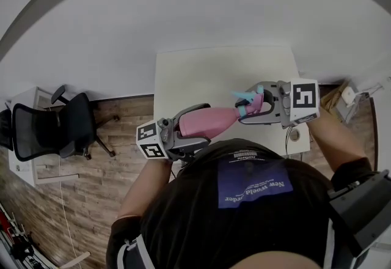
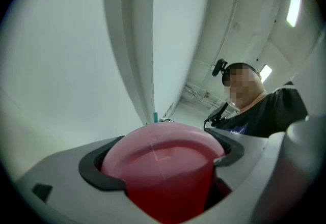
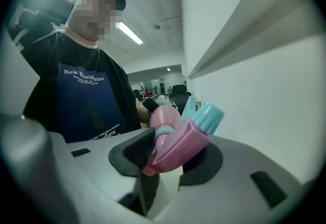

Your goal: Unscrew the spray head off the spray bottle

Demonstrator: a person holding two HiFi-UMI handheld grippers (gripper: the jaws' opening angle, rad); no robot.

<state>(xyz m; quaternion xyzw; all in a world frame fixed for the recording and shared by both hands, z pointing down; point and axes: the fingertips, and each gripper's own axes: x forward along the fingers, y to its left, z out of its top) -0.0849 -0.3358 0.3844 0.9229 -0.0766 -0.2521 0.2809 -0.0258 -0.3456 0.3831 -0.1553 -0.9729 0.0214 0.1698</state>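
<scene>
Hanging level over the table's (image 1: 208,72) near part, the pink bottle (image 1: 211,122) is gripped at both ends. The left gripper (image 1: 197,130) clamps its fat body, jaws set wide around it. The right gripper (image 1: 253,104) pinches the spray head (image 1: 252,103) with narrower jaws, teal nozzle (image 3: 210,117) poking out, toward the table's right side.

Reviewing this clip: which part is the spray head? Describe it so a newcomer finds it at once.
Start at the white table before the person; over its near edge a pink spray bottle is held between two grippers. The spray head is the end clamped in the right gripper, opposite the base in the left gripper. Only it has turquoise parts: a nozzle and a collar.
</scene>
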